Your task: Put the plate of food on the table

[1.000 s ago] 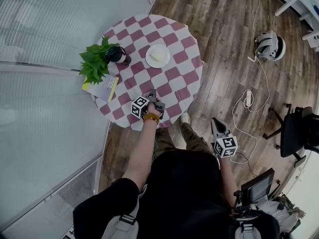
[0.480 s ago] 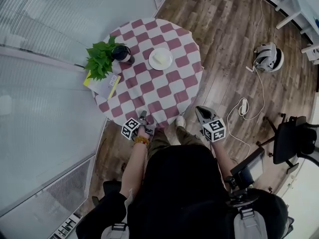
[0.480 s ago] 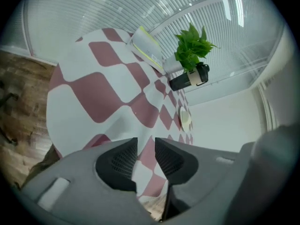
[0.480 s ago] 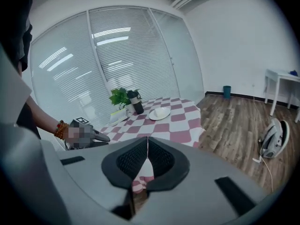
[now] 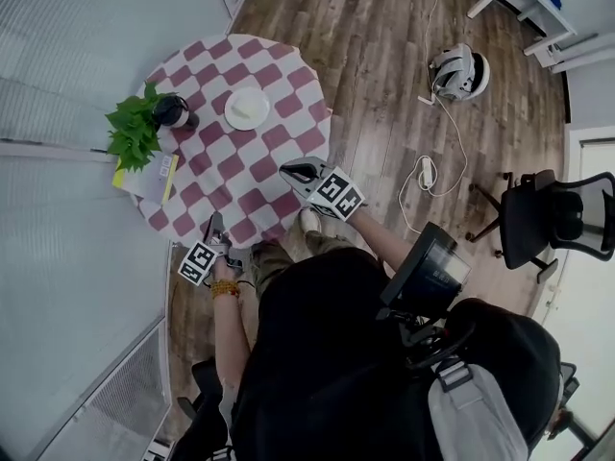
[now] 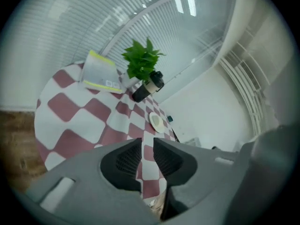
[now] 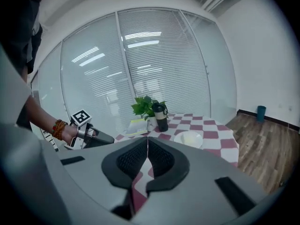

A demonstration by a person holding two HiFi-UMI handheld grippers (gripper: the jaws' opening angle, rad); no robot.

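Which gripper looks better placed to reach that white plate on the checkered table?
Probably the right gripper: in the head view it overlaps the near edge of the table, nearer the plate. The left gripper sits off that edge, farther away.

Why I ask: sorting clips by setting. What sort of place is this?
Probably an office break corner: glass walls with blinds, an office chair, and a checkered table on wood floor.

Black top (image 5: pixel 327 353), orange bead bracelet (image 5: pixel 224 288), grey left claw (image 5: pixel 215 224), black-and-white marker cube (image 5: pixel 197 262).
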